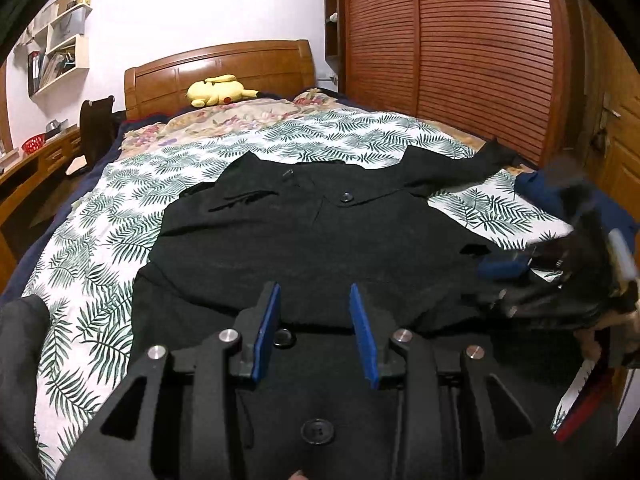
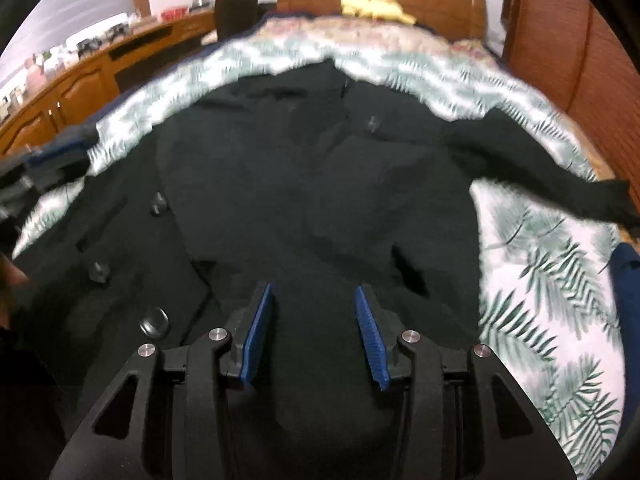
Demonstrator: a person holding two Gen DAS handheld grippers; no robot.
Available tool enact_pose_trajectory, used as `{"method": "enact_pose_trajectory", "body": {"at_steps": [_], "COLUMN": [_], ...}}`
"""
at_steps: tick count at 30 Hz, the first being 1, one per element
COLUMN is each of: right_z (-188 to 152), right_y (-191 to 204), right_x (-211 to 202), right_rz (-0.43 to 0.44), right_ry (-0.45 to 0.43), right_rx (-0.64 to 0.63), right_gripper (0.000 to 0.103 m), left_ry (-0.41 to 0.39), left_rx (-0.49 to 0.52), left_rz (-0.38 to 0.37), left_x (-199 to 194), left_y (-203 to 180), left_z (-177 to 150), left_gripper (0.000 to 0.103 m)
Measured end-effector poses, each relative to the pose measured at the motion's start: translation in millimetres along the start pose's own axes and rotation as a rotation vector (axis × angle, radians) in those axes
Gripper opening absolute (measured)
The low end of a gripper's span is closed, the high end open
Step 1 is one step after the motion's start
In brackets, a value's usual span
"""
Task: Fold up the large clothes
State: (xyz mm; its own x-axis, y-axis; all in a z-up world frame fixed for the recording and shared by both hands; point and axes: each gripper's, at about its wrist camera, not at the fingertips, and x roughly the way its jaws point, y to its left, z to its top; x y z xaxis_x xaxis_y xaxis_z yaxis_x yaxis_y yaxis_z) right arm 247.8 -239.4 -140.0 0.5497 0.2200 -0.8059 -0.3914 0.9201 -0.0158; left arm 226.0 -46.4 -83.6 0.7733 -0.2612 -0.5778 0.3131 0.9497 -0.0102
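Two tools over a black coat [image 1: 320, 236] spread flat on the leaf-print bed [image 1: 100, 248], left tool [image 1: 316, 300] wide and empty, right tool [image 2: 314, 300] wide and empty, one sleeve [image 2: 560, 184] stretched toward the wardrobe [image 1: 460, 48]

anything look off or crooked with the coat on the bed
The black coat lies mostly flat on the leaf-print cover, but one sleeve sticks out sideways, not tucked in. Both the left gripper and the right gripper are open, holding nothing.

Dim indoor light, blurred right view
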Motion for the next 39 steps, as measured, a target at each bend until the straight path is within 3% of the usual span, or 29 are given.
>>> {"method": "enact_pose_trajectory", "body": {"at_steps": [2, 4, 17, 22, 27, 34, 39], "right_z": [-11, -17, -26, -38, -40, -26, 5], "right_y": [0, -4, -39, -58, -73, -118, -162], "right_x": [16, 18, -21, -9, -26, -51, -60], "right_rz": [-0.015, -0.005, -0.072, -0.080, -0.079, -0.161, -0.210], "right_ry": [0.046, 0.029, -0.011, 0.069, 0.047, 0.015, -0.047], "right_rx": [-0.009, 0.006, 0.052, 0.075, 0.083, 0.082, 0.084], "right_gripper": [0.043, 0.044, 0.044, 0.044, 0.044, 0.045, 0.061], "left_ry": [0.001, 0.002, 0.000, 0.024, 0.038, 0.055, 0.072], "left_rx": [-0.005, -0.007, -0.004, 0.024, 0.033, 0.013, -0.014], "left_rz": [-0.003, -0.001, -0.021, -0.023, -0.032, -0.030, -0.017], "left_x": [0, 1, 3, 10, 13, 20, 27], "left_y": [0, 0, -10, -20, -26, -27, -26], "left_z": [0, 0, -1, -5, -6, -8, -9], "left_gripper": [0.034, 0.034, 0.034, 0.034, 0.034, 0.034, 0.034]}}
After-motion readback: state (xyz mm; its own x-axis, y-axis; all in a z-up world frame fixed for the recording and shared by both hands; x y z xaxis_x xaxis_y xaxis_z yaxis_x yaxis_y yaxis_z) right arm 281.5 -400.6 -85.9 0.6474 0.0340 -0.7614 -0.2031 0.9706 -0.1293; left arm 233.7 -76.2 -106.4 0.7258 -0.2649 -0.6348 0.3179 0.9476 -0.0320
